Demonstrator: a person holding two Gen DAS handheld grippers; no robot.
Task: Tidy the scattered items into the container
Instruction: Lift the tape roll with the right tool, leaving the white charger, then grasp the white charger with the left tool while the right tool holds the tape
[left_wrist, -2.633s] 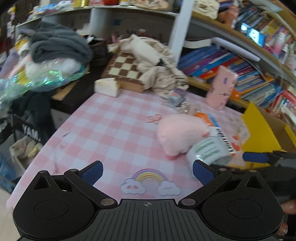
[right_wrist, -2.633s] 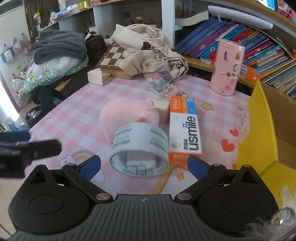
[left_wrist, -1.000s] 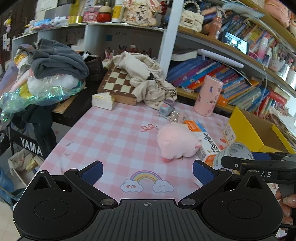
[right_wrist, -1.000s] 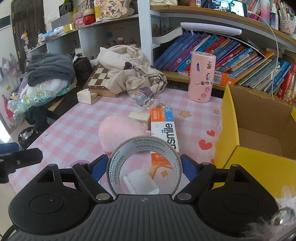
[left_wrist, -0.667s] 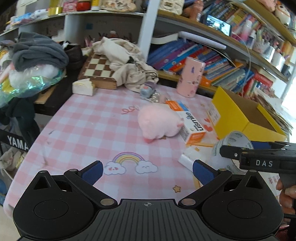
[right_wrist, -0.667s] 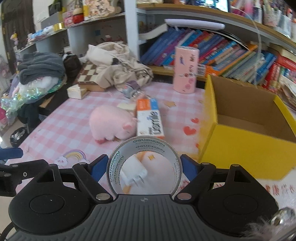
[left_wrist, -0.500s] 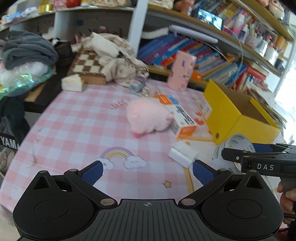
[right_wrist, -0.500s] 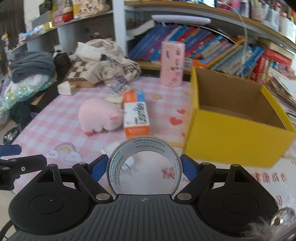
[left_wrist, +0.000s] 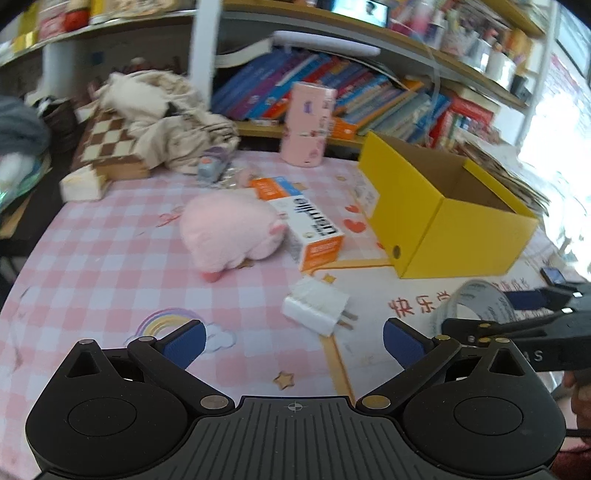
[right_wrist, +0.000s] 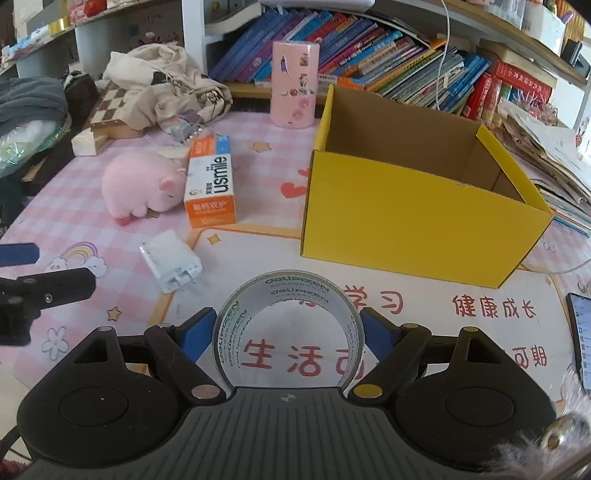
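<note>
My right gripper (right_wrist: 286, 330) is shut on a roll of clear tape (right_wrist: 295, 286), held upright between its blue pads above the printed mat. An open yellow box (right_wrist: 406, 206) stands just beyond it, slightly right. On the pink checked cloth to the left lie a white charger plug (right_wrist: 170, 260), an orange and white toothpaste carton (right_wrist: 212, 181) and a pink plush pig (right_wrist: 140, 184). My left gripper (left_wrist: 292, 342) is open with nothing between its fingers, and the plug (left_wrist: 316, 304) lies just ahead of it. The taped right gripper (left_wrist: 480, 310) shows at that view's right edge.
A pink cylinder (right_wrist: 293, 85) stands behind the box's left corner. A chessboard (right_wrist: 110, 107) and crumpled beige cloth (right_wrist: 166, 81) lie at the back left, with a small keychain toy (right_wrist: 181, 129) nearby. Bookshelves line the back. A phone (right_wrist: 581, 332) lies at the right edge.
The right gripper closed on the tape roll and lifted it off the table. Both grippers then swung right, so the yellow box now sits ahead of the tape.
</note>
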